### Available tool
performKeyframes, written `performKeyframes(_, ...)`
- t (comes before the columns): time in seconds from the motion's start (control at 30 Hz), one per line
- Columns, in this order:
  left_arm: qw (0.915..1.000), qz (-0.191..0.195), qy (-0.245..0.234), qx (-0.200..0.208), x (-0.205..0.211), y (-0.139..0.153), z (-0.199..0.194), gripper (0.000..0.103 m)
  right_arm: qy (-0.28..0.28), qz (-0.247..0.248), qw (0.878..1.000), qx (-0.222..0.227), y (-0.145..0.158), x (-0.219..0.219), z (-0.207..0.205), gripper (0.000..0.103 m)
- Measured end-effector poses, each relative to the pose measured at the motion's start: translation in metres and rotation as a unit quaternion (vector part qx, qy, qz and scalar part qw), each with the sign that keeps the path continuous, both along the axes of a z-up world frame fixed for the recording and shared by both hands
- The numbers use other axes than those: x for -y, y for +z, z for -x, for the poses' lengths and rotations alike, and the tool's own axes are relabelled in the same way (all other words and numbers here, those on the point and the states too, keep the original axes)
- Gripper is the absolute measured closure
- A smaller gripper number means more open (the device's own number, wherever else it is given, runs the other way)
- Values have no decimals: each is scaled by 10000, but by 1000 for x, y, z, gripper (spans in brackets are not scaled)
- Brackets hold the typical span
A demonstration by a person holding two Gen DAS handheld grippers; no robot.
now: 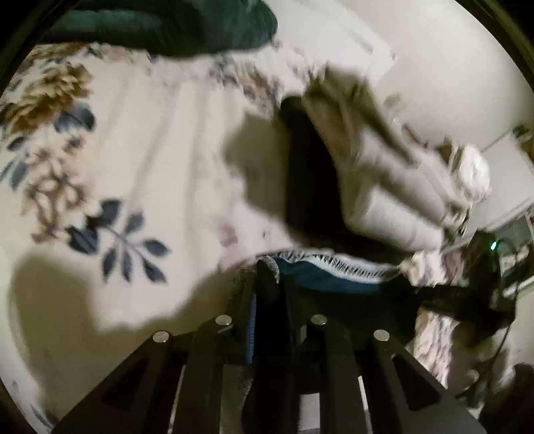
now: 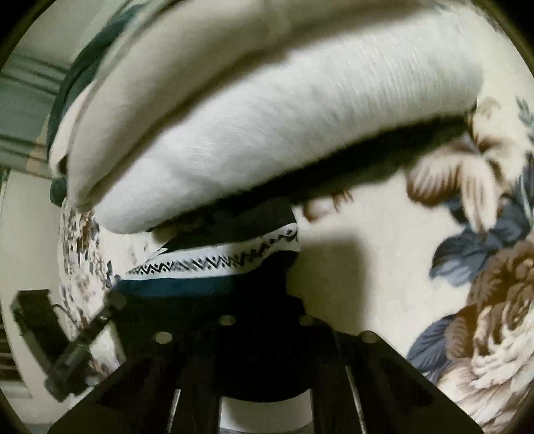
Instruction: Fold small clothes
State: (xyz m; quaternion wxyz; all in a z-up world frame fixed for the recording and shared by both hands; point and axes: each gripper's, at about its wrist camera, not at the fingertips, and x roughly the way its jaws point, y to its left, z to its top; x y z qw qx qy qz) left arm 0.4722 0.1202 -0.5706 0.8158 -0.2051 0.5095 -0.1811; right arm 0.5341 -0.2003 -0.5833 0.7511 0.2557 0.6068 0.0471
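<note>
A small garment (image 2: 213, 263) with a white zigzag-patterned band and a teal and dark body hangs stretched between both grippers just above the floral bedspread (image 1: 133, 150). In the left wrist view my left gripper (image 1: 267, 277) is shut on one end of the garment (image 1: 327, 273), with cloth bunched between its fingers. In the right wrist view my right gripper (image 2: 263, 300) is shut on the garment's dark lower part, which covers its fingertips. The left gripper (image 2: 111, 302) shows at the garment's left end.
A stack of folded white clothes (image 2: 267, 110) lies on the bedspread (image 2: 383, 267) just beyond the garment, also visible as the stack (image 1: 393, 187). A dark green garment (image 1: 173, 23) lies at the far edge. The bed's edge drops off past the stack.
</note>
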Motion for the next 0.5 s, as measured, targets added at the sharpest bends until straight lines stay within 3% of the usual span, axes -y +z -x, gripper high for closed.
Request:
performKeyframes(0.1,9998,39,36,-212,-6,-15,-6,91,-119,122,9996,206,8,6,1,98)
performKeyframes(0.23,9979,235,-48,-602,-3,-37,-18,87,-226,99,9995,-177,-14,10,-6,98)
performKeyframes(0.3,9974,399,-35,-604,-7,-29,-20,71,-143,-62,9994,-300,-17,11,-9,96)
performKeyframes(0.33,9971,496,5,-577,-13,-25,-20,66,-126,-188,9992,-319,-17,13,-10,87)
performKeyframes(0.37,9960,716,39,-537,-18,-23,-19,52,-114,-389,9986,-341,-16,18,-10,79)
performKeyframes(0.4,9945,903,112,-525,-25,-24,-19,38,-130,-615,9975,-329,-16,24,-9,57)
performKeyframes(0.43,9933,995,198,-561,-29,-28,-19,36,-173,-794,9962,-304,-17,31,-8,43)
performKeyframes(0.5,9903,1121,156,-806,-29,-43,-23,36,-149,-1011,9940,-386,-24,36,-10,40)
